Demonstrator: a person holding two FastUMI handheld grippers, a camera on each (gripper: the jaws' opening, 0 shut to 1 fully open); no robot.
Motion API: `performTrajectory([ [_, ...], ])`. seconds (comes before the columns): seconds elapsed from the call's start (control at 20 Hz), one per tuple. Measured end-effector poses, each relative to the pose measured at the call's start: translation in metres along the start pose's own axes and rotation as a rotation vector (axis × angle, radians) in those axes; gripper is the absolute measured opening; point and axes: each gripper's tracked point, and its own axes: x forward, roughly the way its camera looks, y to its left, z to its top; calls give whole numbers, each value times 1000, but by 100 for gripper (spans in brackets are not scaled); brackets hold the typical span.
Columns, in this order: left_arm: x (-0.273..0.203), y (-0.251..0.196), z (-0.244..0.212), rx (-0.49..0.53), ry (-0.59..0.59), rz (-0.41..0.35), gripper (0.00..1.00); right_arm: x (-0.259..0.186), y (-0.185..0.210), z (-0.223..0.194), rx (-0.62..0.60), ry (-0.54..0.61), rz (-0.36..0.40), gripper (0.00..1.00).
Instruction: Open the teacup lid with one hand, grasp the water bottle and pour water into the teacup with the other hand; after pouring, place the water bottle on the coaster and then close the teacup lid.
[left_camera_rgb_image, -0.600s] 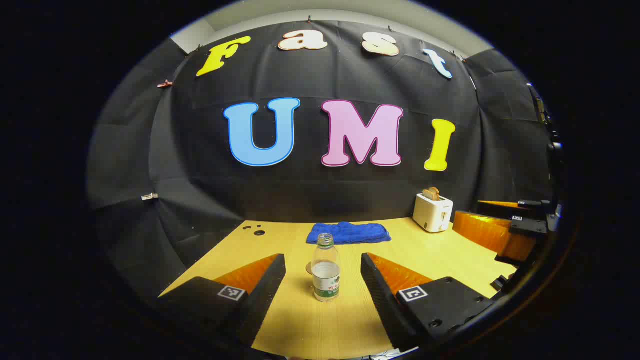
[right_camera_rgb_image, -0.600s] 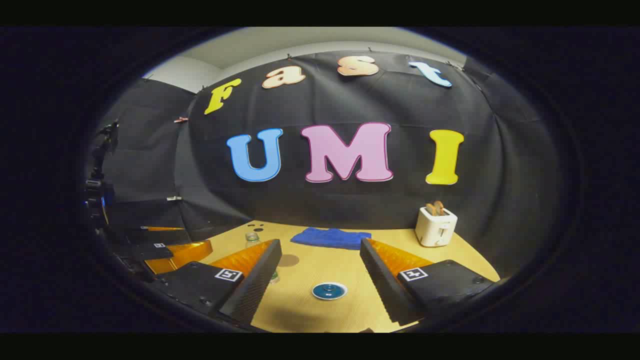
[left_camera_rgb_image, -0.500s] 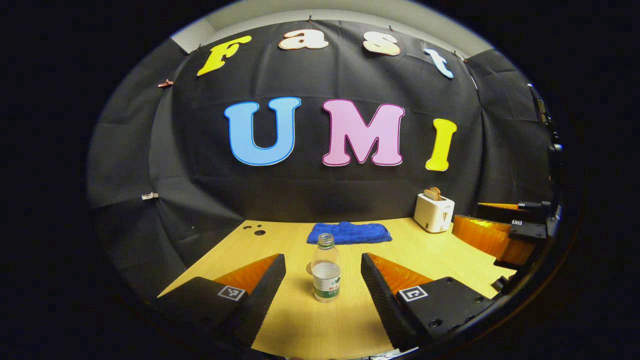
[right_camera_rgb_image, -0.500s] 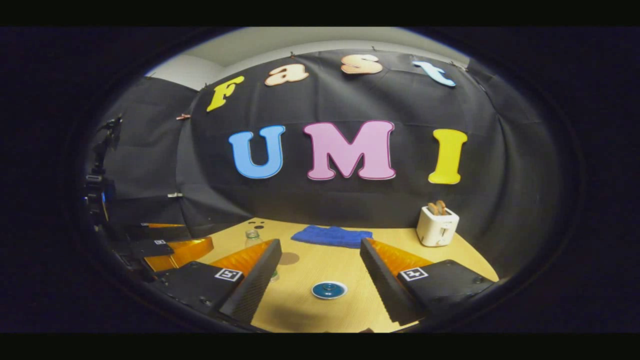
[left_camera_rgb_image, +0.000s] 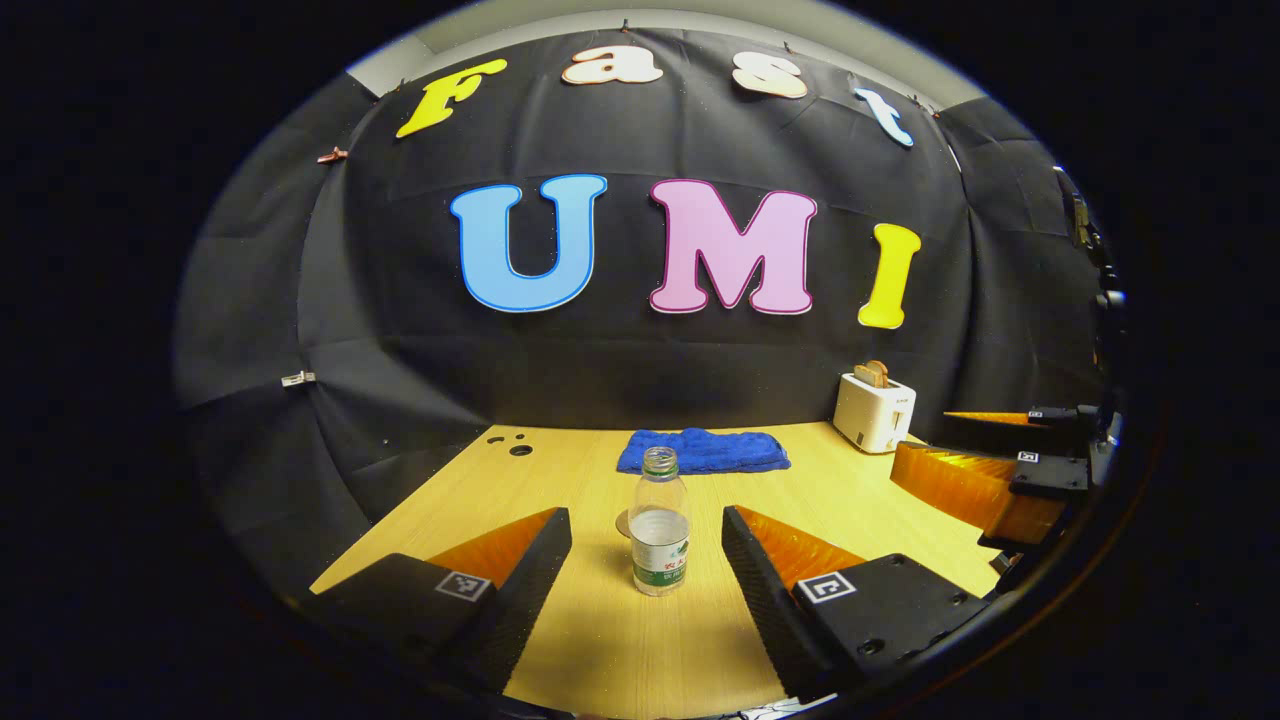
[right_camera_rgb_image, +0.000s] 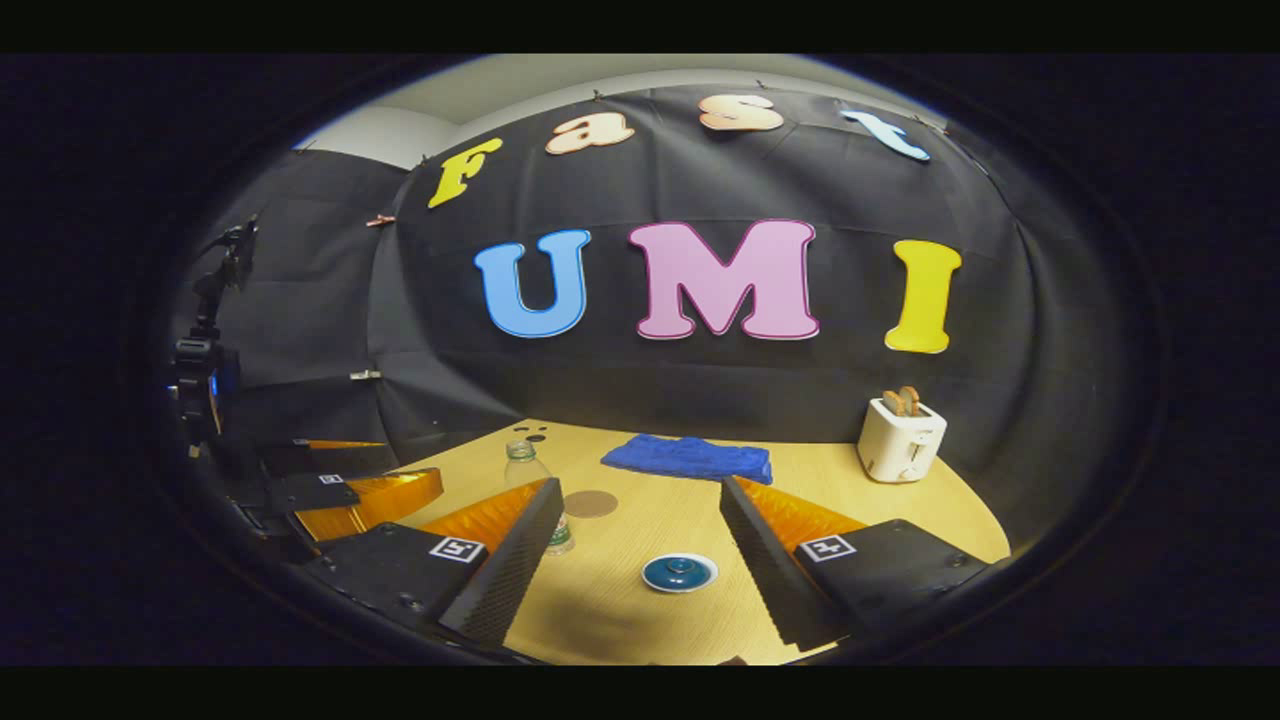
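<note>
Two risks, as I judge them. What do you record for the tongs?

**Inspector B:** Left gripper (left_camera_rgb_image: 646, 560) has its fingers spread wide, nothing held; right gripper (right_camera_rgb_image: 640, 555) likewise apart and empty.

**Inspector A:** And the task's things?

**Inspector B:** Water bottle (left_camera_rgb_image: 659, 535) stands ahead, between the left fingers but touching neither. Teacup lid (right_camera_rgb_image: 680, 573) lies ahead between the right fingers. Coaster (right_camera_rgb_image: 591, 503) sits just beyond the bottle.

**Inspector A:** Orientation?

**Inspector B:** Bottle upright, long axis vertical, uncapped mouth pointing up.

**Inspector A:** Then a glancing finger could topple it and spill water; and the low lid knob could slip from a shallow pinch.
</note>
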Motion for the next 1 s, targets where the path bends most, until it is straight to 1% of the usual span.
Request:
performTrajectory([
  [0.1,4,0,-4,0,10,0,95,6,-2,-4,6,9,-3,98],
  [0.15,5,1,-6,-1,15,1,98,8,-4,-7,12,15,-7,98],
  [0.2,7,1,-6,-5,21,1,95,10,-5,-9,17,21,-10,98],
  [0.3,10,3,-8,-12,26,-1,95,15,-9,-14,15,29,-18,98],
  [0.45,13,1,-15,-9,24,-10,95,27,-23,-36,8,71,-44,98],
  [0.55,24,-1,-29,-13,30,-26,95,39,-32,-50,20,85,-60,98],
  [0.7,49,-6,-63,-40,71,-56,95,60,-40,-82,51,115,-72,98],
  [0.85,70,-8,-88,-70,86,-76,95,77,-49,-118,47,133,-102,97],
  [1.0,94,-2,-104,-45,78,-78,96,89,-58,-153,43,152,-123,98],
])
